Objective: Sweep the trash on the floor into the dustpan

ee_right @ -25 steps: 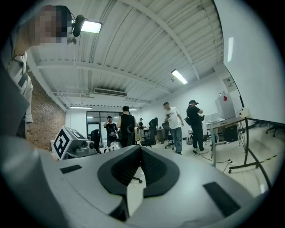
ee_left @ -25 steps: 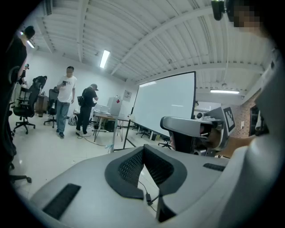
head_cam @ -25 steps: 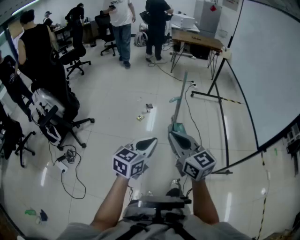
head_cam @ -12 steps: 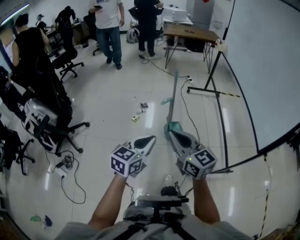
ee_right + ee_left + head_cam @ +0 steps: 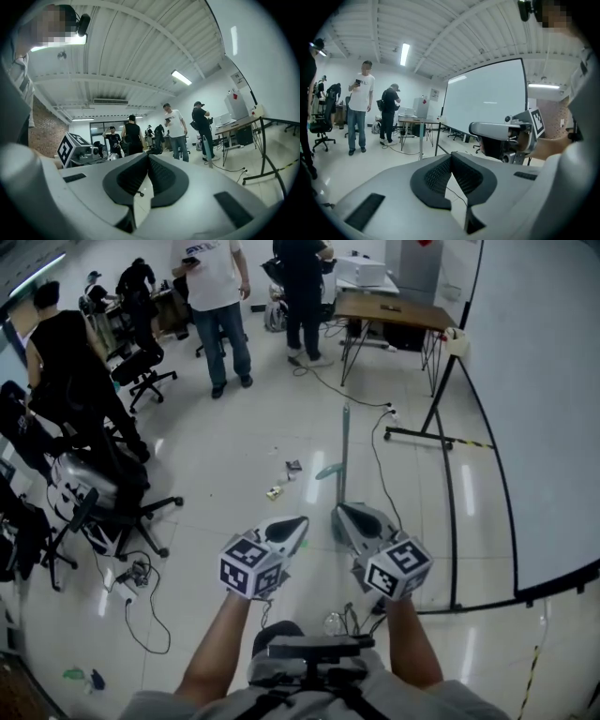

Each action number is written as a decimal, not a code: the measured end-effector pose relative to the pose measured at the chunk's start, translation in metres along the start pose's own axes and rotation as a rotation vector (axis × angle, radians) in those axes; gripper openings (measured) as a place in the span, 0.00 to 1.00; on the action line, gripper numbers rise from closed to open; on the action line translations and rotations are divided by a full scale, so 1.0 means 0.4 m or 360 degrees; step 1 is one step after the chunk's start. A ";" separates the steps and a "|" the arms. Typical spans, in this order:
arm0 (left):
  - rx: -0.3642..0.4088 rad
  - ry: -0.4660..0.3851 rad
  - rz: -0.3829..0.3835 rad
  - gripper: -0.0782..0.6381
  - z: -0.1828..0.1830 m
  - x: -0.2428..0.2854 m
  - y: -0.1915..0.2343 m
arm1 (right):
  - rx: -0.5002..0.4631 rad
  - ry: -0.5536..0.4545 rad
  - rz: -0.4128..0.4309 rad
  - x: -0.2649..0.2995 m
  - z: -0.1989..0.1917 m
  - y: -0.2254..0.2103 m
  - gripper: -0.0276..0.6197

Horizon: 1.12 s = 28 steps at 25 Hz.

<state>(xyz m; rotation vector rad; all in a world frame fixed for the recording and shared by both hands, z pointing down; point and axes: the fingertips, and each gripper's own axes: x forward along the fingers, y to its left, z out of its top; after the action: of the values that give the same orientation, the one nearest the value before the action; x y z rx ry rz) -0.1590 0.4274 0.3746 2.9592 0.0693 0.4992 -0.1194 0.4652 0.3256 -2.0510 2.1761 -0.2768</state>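
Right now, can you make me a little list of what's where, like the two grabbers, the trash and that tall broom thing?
left gripper: shut, empty, held out in front of the person
right gripper: shut, empty, beside the left one
trash: small scraps on the floor ahead, apart from both grippers
long-handled tool: stands upright just beyond the right gripper, with a teal part low on it; not held
sweeping: not yet begun

Office: desk [image 5: 389,312], swivel chairs [image 5: 98,510], whiteboard [image 5: 544,409]
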 end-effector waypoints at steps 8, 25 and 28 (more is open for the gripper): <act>0.0032 0.0062 0.0008 0.11 0.013 0.113 0.085 | 0.0030 0.0042 -0.0019 0.083 0.001 -0.120 0.04; -0.0004 0.0096 -0.0333 0.11 0.052 0.381 0.414 | -0.0016 0.0202 -0.0540 0.326 0.017 -0.391 0.04; 0.0005 0.0140 -0.0349 0.11 0.043 0.400 0.431 | 0.0006 0.0201 -0.0594 0.329 0.006 -0.423 0.04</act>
<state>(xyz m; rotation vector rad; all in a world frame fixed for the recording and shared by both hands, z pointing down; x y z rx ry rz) 0.0015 0.2655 0.4352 2.8835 0.3991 0.5967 0.0376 0.3247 0.3649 -2.4907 1.8360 -0.4599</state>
